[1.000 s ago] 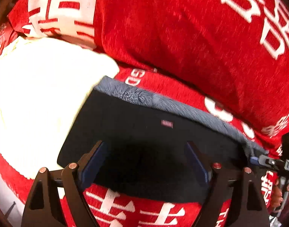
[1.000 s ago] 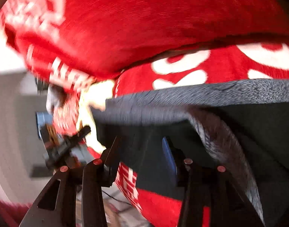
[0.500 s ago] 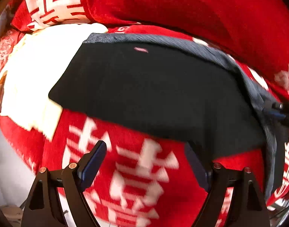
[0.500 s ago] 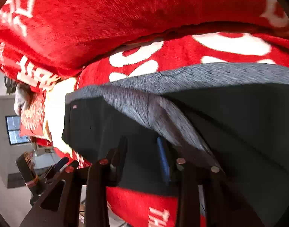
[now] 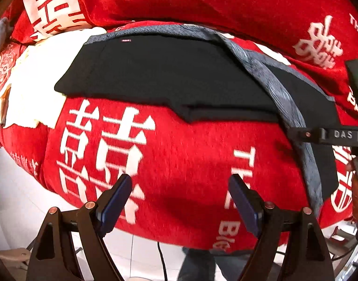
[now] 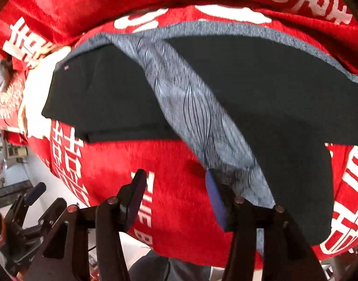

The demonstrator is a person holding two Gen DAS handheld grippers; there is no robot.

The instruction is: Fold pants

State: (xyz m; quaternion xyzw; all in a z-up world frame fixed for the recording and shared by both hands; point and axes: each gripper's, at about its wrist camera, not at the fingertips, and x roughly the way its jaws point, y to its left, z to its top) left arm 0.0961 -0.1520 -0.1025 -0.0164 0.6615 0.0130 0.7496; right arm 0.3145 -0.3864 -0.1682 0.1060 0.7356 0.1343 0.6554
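Note:
Black pants with a grey fleece lining lie folded across a red blanket; a grey lining band runs diagonally over them. My left gripper hangs open over bare blanket, well in front of the pants, nothing between its fingers. In the right wrist view the same pants spread wide, with the grey lining fold coming down to my right gripper. Its jaws are opening; the blue right pad stands beside the fold's edge, and only red blanket shows between the pads.
A red pillow with white characters lies behind the pants. A cream cloth lies at the pants' left end. The blanket's front edge drops to a white floor. The other gripper shows at the right of the left wrist view.
My left gripper has pulled back from over the pants to the blanket in front. My right gripper has let go of the pants' fold, its jaws spreading, and has backed off toward the blanket's front.

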